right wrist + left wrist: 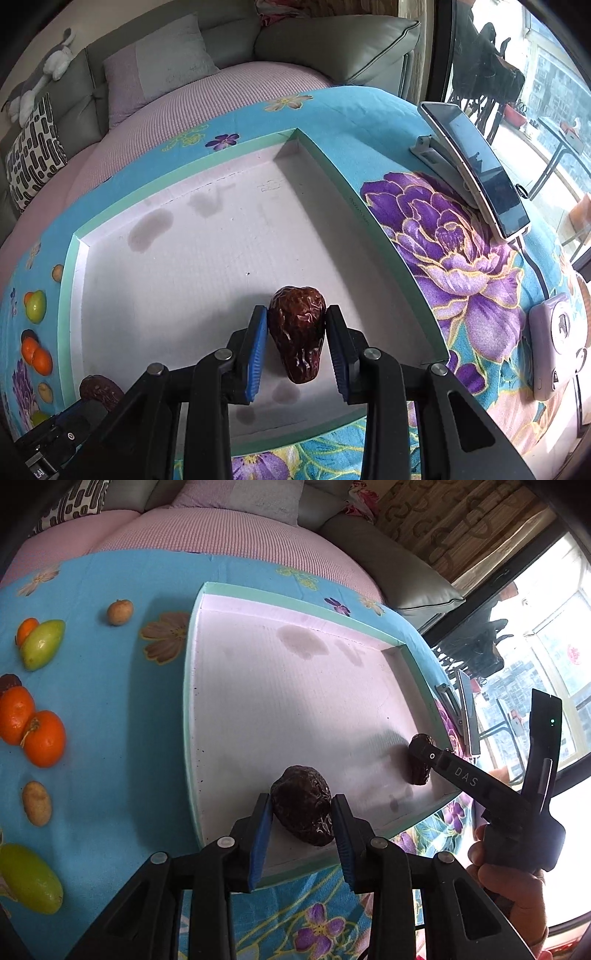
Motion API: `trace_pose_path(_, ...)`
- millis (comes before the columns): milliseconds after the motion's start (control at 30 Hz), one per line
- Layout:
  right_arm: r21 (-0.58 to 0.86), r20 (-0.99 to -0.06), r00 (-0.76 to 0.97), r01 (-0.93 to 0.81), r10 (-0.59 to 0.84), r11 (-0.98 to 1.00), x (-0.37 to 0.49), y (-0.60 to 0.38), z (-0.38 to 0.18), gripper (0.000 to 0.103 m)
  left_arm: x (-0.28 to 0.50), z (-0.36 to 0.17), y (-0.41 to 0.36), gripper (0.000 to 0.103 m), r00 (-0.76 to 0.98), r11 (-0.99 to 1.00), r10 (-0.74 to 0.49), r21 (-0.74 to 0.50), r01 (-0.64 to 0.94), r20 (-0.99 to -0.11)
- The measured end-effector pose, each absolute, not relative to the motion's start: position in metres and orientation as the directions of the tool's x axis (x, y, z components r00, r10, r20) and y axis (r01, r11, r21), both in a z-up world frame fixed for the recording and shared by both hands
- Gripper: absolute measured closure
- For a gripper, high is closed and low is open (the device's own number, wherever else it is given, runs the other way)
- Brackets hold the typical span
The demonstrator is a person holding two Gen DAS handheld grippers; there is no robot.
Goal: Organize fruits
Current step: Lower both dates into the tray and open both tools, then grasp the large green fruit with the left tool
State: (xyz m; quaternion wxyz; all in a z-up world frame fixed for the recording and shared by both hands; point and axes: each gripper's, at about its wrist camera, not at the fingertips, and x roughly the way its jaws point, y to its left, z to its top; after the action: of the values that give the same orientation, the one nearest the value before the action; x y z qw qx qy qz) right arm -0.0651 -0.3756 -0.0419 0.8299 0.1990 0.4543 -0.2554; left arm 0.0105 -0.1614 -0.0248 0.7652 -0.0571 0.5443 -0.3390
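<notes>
Across the whole scene spreads a turquoise cloth printed with purple flowers [454, 236], covering the tabletop, with a pink knitted cover [207, 531] and grey cushions beyond its far edge. On the cloth lies a shallow white cardboard tray with a mint-green rim [295, 602], stained with a few dark blotches toward its far side. Right of the tray, a dark-screened phone on a white clip stand [476, 166] leans near the tabletop's right edge, and a small lilac box-shaped gadget [557, 343] lies nearer.

Left of the tray, loose fruit sits on the cloth: two oval green fruits [42, 644], one far and one near, three orange tangerines [44, 738] between them, and two small tan oval fruits [36, 802].

Inside the tray, at its near edge, the left claw [301, 823] has its blue pads closed on a wrinkled dark brown dried date [303, 805], which stands close to the tray floor; whether it touches the floor I cannot tell. At the tray's near right corner, the right claw [295, 339] grips a second wrinkled reddish-brown date [297, 328] between its blue pads, also low over the white floor. A person's hand [513, 890] holds the right claw's black handle.
</notes>
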Motion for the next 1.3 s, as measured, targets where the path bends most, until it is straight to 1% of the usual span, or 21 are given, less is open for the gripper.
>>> trace_pose_path(33,0.096,-0.855,0.456,0.604,-0.245,0.791,-0.065,-0.375,-0.042,0.069,0.009,-0.023,-0.163,0.067,0.188,0.766,-0.574,-0.440,0.469,-0.797)
trace_pose_path(100,0.095,-0.855,0.457,0.604,-0.246,0.792,-0.065,-0.375,-0.042,0.069,0.007,-0.018,-0.165,0.059,0.211,0.769,-0.560,-0.407,0.493,-0.801)
trace_pose_path(133,0.096,-0.855,0.458,0.604,-0.246,0.791,-0.065,-0.376,-0.042,0.069,0.006,-0.015,-0.165,0.047,0.226,0.772,-0.553,-0.390,0.502,-0.802)
trace_pose_path(167,0.096,-0.854,0.458,0.603,-0.245,0.792,-0.065,-0.376,-0.041,0.069,0.005,-0.013,-0.165,0.040,0.241,0.775,-0.545,-0.373,0.510,-0.803)
trace_pose_path(233,0.091,-0.859,0.450,0.604,-0.244,0.792,-0.064,-0.376,-0.043,0.069,0.003,-0.008,-0.165,0.039,0.272,0.782,-0.531,-0.340,0.523,-0.803)
trace_pose_path(300,0.094,-0.870,0.437,0.605,-0.231,0.791,-0.063,-0.376,-0.048,0.069,0.003,-0.003,-0.164,0.036,0.308,0.793,-0.512,-0.304,0.527,-0.802)
trace_pose_path(333,0.092,-0.874,0.430,0.606,-0.227,0.790,-0.063,-0.377,-0.050,0.068,0.003,-0.001,-0.163,0.028,0.333,0.803,-0.498,-0.281,0.525,-0.801)
trace_pose_path(367,0.089,-0.876,0.425,0.606,-0.227,0.790,-0.062,-0.377,-0.051,0.066,0.003,0.001,-0.161,0.018,0.359,0.813,-0.482,-0.256,0.522,-0.799)
trace_pose_path(400,0.086,-0.875,0.425,0.606,-0.231,0.791,-0.062,-0.377,-0.051,0.065,0.002,0.003,-0.159,0.014,0.389,0.825,-0.464,-0.228,0.517,-0.796)
trace_pose_path(467,0.078,-0.877,0.419,0.609,-0.236,0.789,-0.062,-0.376,-0.051,0.051,0.003,0.007,-0.156,0.003,0.443,0.847,-0.423,-0.171,0.504,-0.791)
trace_pose_path(500,0.078,-0.878,0.417,0.611,-0.236,0.788,-0.062,-0.377,-0.052,0.048,0.005,0.008,-0.154,0.001,0.468,0.859,-0.397,-0.141,0.492,-0.790)
trace_pose_path(600,0.070,-0.878,0.414,0.610,-0.242,0.790,-0.061,-0.377,-0.052,0.045,0.010,0.006,-0.147,0.000,0.527,0.897,-0.301,-0.049,0.439,-0.795)
trace_pose_path(667,0.067,-0.881,0.409,0.607,-0.239,0.792,-0.060,-0.376,-0.054,0.031,0.015,0.002,-0.140,0.000,0.552,0.920,-0.235,0.001,0.393,-0.800)
trace_pose_path(700,0.068,-0.882,0.409,0.603,-0.235,0.795,-0.059,-0.377,-0.055,0.029,0.017,0.001,-0.136,0.000,0.556,0.929,-0.210,0.013,0.369,-0.804)
trace_pose_path(767,0.072,-0.880,0.418,0.589,-0.227,0.805,-0.058,-0.375,-0.055,0.021,0.023,-0.003,-0.127,0.000,0.555,0.946,-0.179,0.012,0.323,-0.812)
trace_pose_path(800,0.070,-0.877,0.422,0.584,-0.229,0.809,-0.057,-0.374,-0.055,0.019,0.025,-0.004,-0.122,0.000,0.555,0.953,-0.168,0.009,0.302,-0.815)
trace_pose_path(933,0.063,-0.867,0.437,0.573,-0.240,0.817,-0.057,-0.370,-0.054,0.017,0.031,-0.004,-0.102,0.000,0.565,0.975,-0.120,0.010,0.221,-0.816)
trace_pose_path(1033,0.074,-0.853,0.460,0.573,-0.246,0.816,-0.056,-0.370,-0.051,0.006,0.036,-0.003,-0.090,0.000,0.570,0.984,-0.103,0.002,0.180,-0.815)
trace_pose_path(1133,0.104,-0.827,0.508,0.560,-0.241,0.822,-0.058,-0.368,-0.043,0.006,0.038,-0.002,-0.078,0.000,0.570,0.986,-0.083,0.016,0.165,-0.818)
trace_pose_path(1300,0.084,-0.801,0.540,0.529,-0.259,0.845,-0.053,-0.356,-0.035,0.006,0.039,0.004,-0.061,0.000,0.585,0.984,-0.048,0.061,0.165,-0.809)
